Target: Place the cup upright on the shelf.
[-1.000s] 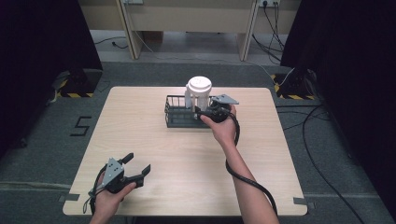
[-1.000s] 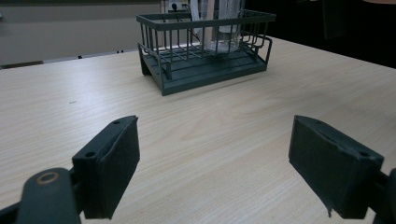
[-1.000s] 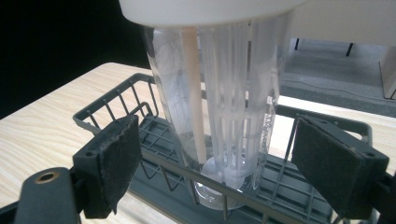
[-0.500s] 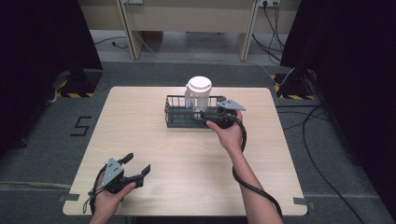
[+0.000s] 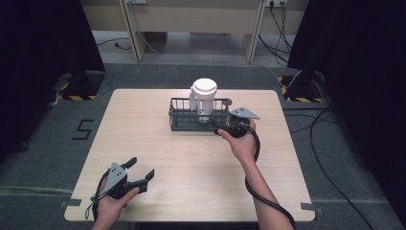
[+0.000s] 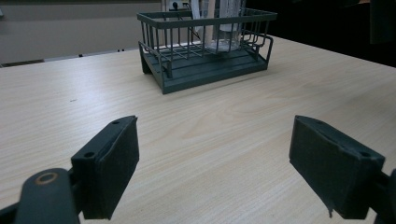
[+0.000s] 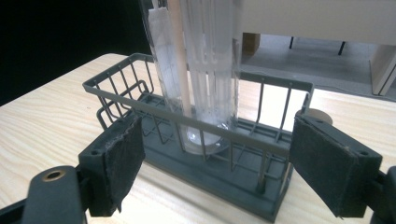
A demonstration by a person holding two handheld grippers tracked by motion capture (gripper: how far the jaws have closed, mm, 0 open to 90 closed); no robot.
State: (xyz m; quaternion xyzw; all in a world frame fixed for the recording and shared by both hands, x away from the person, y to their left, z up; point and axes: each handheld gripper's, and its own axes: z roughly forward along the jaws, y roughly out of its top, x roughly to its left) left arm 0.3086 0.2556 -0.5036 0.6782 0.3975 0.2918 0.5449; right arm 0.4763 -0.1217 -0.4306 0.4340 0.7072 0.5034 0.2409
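The right gripper [image 7: 215,161] has its jaws wide apart, right by the wire basket [image 5: 178,120] near the table's far edge, so a bump could tip the tall clear jar [image 7: 205,74] standing inside, while the left gripper [image 6: 215,165] waits open, far away.

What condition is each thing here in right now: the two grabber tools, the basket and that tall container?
Left hand-held gripper: open, holding nothing, near the table's front corner.
Right hand-held gripper: open, holding nothing, right at the basket's side.
Wire basket: upright on the table, holding the container.
Clear container: upright inside the basket, white lid on, sticks inside.
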